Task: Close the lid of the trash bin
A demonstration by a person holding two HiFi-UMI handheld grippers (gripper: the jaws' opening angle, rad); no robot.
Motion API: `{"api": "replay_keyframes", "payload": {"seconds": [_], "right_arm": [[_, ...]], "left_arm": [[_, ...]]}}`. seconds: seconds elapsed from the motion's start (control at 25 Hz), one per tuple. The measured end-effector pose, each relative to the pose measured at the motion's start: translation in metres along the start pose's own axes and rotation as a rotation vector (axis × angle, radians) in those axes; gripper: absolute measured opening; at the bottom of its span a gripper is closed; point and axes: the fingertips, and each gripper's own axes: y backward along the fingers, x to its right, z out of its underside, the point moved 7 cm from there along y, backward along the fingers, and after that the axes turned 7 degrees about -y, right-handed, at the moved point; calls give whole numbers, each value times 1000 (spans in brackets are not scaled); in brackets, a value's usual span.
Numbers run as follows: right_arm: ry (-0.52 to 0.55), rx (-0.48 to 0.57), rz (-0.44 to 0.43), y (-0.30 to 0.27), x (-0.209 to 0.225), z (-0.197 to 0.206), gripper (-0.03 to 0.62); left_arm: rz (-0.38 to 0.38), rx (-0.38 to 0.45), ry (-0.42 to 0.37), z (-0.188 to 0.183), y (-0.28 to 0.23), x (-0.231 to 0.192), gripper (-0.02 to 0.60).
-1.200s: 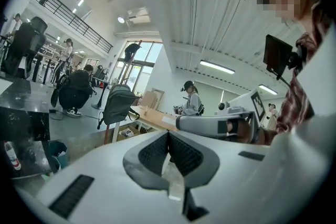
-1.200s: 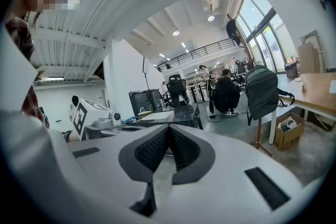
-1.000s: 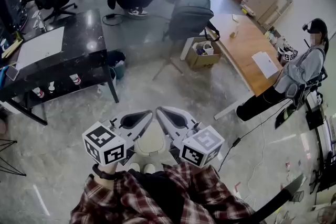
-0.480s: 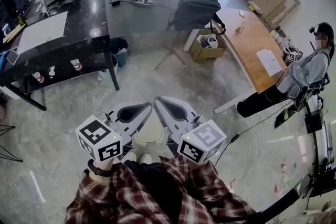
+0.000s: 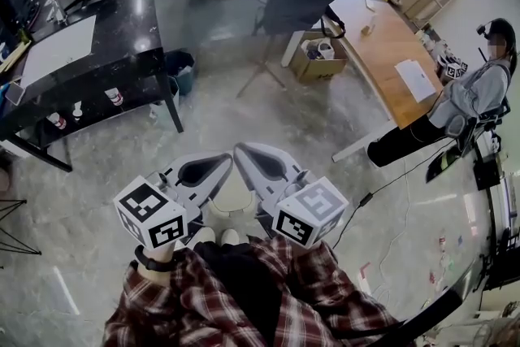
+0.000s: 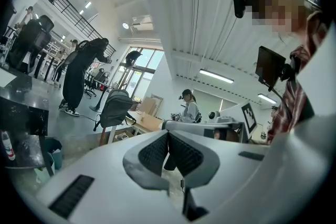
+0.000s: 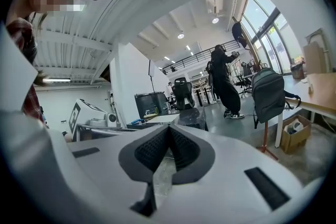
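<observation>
In the head view both grippers are held low in front of the person's plaid shirt, their tips almost meeting. My left gripper [image 5: 226, 162] is shut, and its jaws press together with nothing between them in the left gripper view [image 6: 168, 134]. My right gripper [image 5: 239, 151] is shut too and empty in the right gripper view [image 7: 169, 129]. Between and below them a cream rounded object [image 5: 232, 203] stands on the floor just ahead of the person's shoes [image 5: 204, 236]; I cannot tell whether it is the bin. A small teal bin [image 5: 181, 67] sits by the black table's leg.
A black table [image 5: 122, 45] stands at the left with bottles under it. A wooden desk [image 5: 388, 69], a cardboard box [image 5: 318, 62] and a grey backpack on a stand [image 5: 298, 0] are ahead right. A seated person [image 5: 455, 114] is at the right, and cables cross the floor.
Both grippers stay shut and side by side, shifting slightly lower left in the head view. The person in black at the back has stood up and moved away.
</observation>
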Motion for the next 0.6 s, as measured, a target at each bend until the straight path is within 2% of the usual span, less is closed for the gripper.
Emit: {"api": "replay_keyframes", "payload": {"seconds": [0.6], "right_arm": [[-26,-32,31,1,14,10,12]], "left_arm": [[1,0,39,9,-3,-7,11]]}}
